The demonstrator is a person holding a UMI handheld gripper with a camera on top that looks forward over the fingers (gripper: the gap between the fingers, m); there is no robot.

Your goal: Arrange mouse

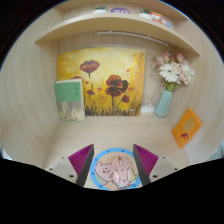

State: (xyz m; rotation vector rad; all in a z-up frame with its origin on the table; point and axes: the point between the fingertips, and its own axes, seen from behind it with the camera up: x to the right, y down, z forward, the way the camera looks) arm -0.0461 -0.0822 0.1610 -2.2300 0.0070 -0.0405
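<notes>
A pale pink patterned mouse [121, 172] lies on a round mouse pad with a blue rim [92, 172] and a cartoon print, on the light wooden desk [60, 135]. My gripper [113, 166] is open above the pad. The mouse stands between my fingers, closer to the right finger [146, 160], with a wider gap to the left finger [80, 160]. Neither finger presses on it. The near part of the mouse and pad is hidden below the fingers.
A flower painting [102, 83] leans on the back wall. A green book [69, 98] stands at its left. A blue vase of pink flowers [165, 95] stands at its right, and an orange card [186, 127] leans further right. A shelf [120, 22] runs above.
</notes>
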